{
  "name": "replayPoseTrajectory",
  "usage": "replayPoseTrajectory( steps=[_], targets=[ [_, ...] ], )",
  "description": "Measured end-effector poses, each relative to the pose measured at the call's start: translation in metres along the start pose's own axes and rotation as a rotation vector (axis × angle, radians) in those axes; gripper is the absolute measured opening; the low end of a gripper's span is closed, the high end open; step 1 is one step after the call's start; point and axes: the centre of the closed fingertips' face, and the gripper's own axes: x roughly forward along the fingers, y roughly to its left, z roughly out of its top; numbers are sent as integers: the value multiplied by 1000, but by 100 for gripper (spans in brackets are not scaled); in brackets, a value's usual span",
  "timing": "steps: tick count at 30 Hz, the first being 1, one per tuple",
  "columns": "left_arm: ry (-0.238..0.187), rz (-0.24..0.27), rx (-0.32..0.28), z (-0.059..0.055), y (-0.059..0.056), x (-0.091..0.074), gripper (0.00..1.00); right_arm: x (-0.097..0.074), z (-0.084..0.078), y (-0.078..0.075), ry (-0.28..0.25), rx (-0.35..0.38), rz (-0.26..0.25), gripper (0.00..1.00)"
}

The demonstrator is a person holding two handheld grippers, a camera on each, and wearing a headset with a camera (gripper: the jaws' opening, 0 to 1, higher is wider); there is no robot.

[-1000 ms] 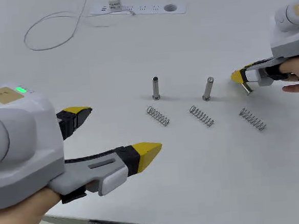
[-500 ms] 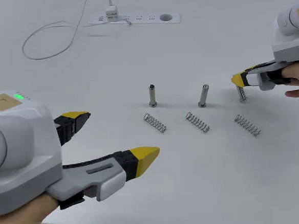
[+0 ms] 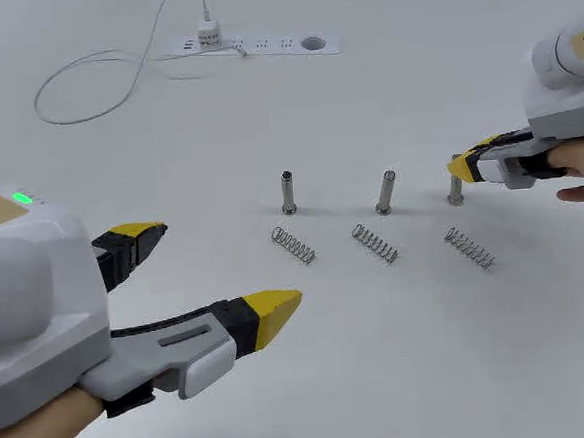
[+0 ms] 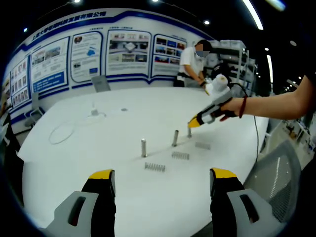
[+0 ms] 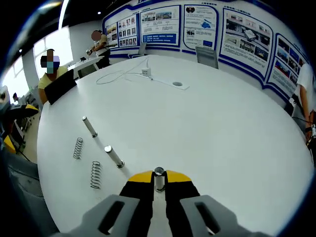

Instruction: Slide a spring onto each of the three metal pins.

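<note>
Right gripper (image 5: 159, 182) pinches the rightmost pin (image 5: 159, 172) near its top, upright on the white table (image 3: 403, 372). Nearest spring (image 3: 469, 248) lies flat just beside that pin (long axis slanted), far closer to this gripper than to the left gripper (image 4: 162, 175), spread and empty. Wall posters (image 5: 202, 24) are unreadable at this size.

Upright pins (image 3: 385, 191), springs (image 3: 374, 243) flat alongside
</note>
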Motion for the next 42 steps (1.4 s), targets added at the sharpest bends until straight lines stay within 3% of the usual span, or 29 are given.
replayPoseTrajectory(
  steps=[16,34,38,42],
  targets=[
    [-8,12,7,2,3,-1,80,1,-5,-9,13,2,-22,9],
    [5,13,11,1,4,0,80,-1,-10,-4,25,2,-33,9],
    [0,15,6,2,4,0,80,-3,-9,-5,14,6,-40,19],
    [-2,21,6,2,6,-1,81,-8,-4,-1,-1,8,-31,22]
  ],
)
